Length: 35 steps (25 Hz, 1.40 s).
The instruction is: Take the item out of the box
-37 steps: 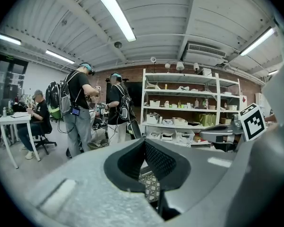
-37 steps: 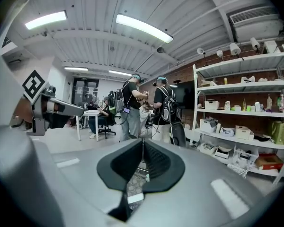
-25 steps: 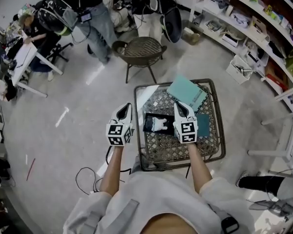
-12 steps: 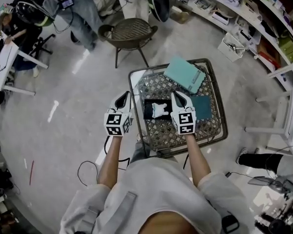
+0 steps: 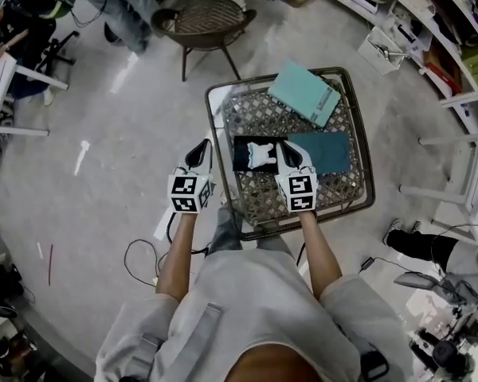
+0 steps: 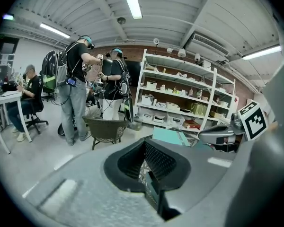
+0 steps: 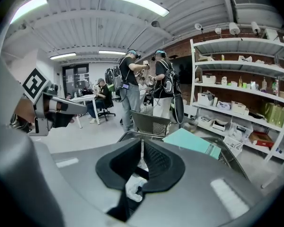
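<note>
A white item (image 5: pixel 259 153) lies on a black insert (image 5: pixel 245 153) on the wicker table (image 5: pixel 259 201). A dark teal box base (image 5: pixel 325 151) sits right of the insert, and its light teal lid (image 5: pixel 304 92) lies at the table's far corner. My right gripper (image 5: pixel 287 147) is shut and empty over the insert's right end, beside the item. The item (image 7: pixel 132 189) shows below its closed jaws in the right gripper view. My left gripper (image 5: pixel 201 146) is shut and empty, just off the table's left edge. The lid (image 6: pixel 173 137) shows in the left gripper view.
A wicker chair (image 5: pixel 203 18) stands beyond the table, with people standing and sitting behind it. Shelves (image 5: pixel 430 22) full of boxes run along the right. A cable (image 5: pixel 143 261) lies on the floor by my left side.
Both grippers have sunk toward the table. The right one now hangs over the black insert's right end; the left stays off the table's left edge. Both stay shut.
</note>
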Available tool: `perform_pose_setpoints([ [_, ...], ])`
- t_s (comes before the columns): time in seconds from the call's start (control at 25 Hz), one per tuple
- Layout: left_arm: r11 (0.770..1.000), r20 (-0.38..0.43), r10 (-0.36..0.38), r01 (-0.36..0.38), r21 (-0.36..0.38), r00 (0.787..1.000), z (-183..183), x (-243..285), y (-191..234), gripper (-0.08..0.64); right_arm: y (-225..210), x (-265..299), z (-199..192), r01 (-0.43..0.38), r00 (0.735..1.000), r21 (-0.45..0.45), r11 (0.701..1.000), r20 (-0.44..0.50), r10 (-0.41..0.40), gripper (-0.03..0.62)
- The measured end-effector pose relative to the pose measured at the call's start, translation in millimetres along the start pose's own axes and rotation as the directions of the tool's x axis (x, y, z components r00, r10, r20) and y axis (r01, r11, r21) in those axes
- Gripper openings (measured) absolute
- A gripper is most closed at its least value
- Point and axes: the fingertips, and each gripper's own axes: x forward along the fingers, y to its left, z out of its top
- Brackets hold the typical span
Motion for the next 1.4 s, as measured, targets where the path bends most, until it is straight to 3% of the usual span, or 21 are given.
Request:
perform_pose_setpoints([
  [0.32,0.999,-0.071,0.012,-0.015,-0.043,0.997,-54,-11,-1,0.002,32,2,-58,-0.076,0.992,0.027,0.997,-0.095,0.078,0.064],
  [0.72,0.998,-0.093,0.009,-0.015,-0.063,0.996,-77,-18,-7,0.002,61,5,-107,-0.155,0.961,0.077,0.985,-0.220,0.168,0.326],
  [0.92,0.998,-0.099,0.004,-0.011,-0.068,0.995,-84,-21,-9,0.002,69,7,-124,-0.164,0.945,0.094,0.982,-0.270,0.184,0.394],
  [1.4,0.996,-0.105,0.014,-0.022,-0.082,0.994,-90,-27,-2,0.002,62,47,-146,-0.110,0.914,0.116,0.987,-0.379,0.147,0.410],
])
